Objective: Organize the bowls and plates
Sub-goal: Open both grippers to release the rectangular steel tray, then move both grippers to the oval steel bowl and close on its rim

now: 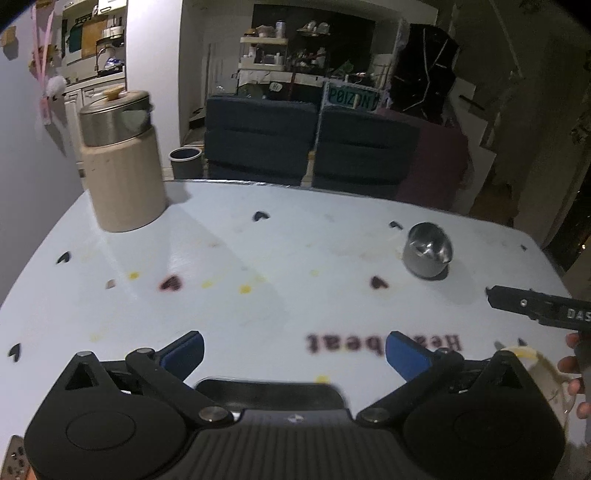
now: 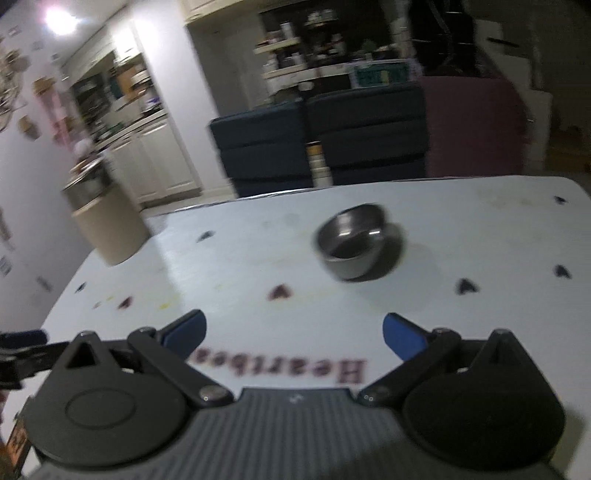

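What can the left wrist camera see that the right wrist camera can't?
Only the left wrist view shows a hand at its right edge and a grey bin on the floor. Only the right wrist view shows a bright ceiling light. Both share the white table, the steel bowls, the beige canister and dark chairs, with both sets of fingers open.

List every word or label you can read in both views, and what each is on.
"Heartbeat", printed upside down on the table cover, partly hidden by a gripper finger.
"POIZON", on a green sign behind the dark chairs.
"DAS", cut off at the frame edge, on the right gripper.
Shelf items: too small to read.
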### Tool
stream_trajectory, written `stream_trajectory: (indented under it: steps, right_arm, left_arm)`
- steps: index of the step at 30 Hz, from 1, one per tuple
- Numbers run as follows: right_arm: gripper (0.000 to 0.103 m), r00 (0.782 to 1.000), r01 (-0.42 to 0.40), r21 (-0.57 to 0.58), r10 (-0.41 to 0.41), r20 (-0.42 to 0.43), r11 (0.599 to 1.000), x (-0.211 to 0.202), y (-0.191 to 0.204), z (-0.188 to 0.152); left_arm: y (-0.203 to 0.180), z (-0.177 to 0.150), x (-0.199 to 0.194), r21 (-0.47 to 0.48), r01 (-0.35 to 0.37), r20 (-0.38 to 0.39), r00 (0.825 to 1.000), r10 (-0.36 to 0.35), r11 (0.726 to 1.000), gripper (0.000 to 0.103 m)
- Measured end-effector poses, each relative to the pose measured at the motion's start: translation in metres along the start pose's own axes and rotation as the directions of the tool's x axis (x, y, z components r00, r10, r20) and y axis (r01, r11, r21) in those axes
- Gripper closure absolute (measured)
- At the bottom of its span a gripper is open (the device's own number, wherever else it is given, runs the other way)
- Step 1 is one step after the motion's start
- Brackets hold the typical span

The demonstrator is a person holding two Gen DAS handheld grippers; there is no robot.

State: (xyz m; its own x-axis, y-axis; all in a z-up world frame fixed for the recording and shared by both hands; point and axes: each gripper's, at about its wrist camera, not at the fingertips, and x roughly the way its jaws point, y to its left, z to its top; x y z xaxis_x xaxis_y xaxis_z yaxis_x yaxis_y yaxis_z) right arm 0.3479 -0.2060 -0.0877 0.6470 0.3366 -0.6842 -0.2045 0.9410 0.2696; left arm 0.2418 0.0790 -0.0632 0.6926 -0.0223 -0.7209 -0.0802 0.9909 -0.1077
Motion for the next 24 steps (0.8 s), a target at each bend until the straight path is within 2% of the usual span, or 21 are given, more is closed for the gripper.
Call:
stream_trajectory:
  steps: [10, 15, 18, 21, 24]
  right_arm:
    - [0.0, 0.992, 0.086, 0.086, -0.094, 0.085, 0.993, 0.009, -0.057, 0.013]
    - [0.0, 0.991, 0.102, 0.084, -0.109, 0.083, 0.991, 0.017, -0.072, 0.023]
    - [0.0, 0.989, 0.131, 0.075, -0.135, 0.052, 0.989, 0.028, -0.075, 0.03]
    - [0.001, 0.993, 0.109, 0.105, -0.114, 0.043, 0.988, 0.036, -0.082, 0.037]
    - [0.003, 0.995, 0.065, 0.157, -0.075, 0.058, 0.986, 0.044, -0.088, 0.043]
  left_arm:
    - [-0.053, 0.016, 0.024, 0.002, 0.054, 0.04, 0.998, -0.054, 0.999, 0.0]
    - [-0.077, 0.022, 0.04, 0.01, 0.091, 0.038, 0.995, -0.092, 0.996, 0.0]
    - [-0.088, 0.025, 0.05, 0.011, 0.103, 0.022, 0.994, -0.103, 0.995, 0.0]
    - [-0.096, 0.028, 0.06, -0.028, 0.118, 0.009, 0.993, -0.118, 0.993, 0.0]
    - [-0.099, 0.035, 0.072, -0.108, 0.13, 0.001, 0.991, -0.131, 0.986, 0.0]
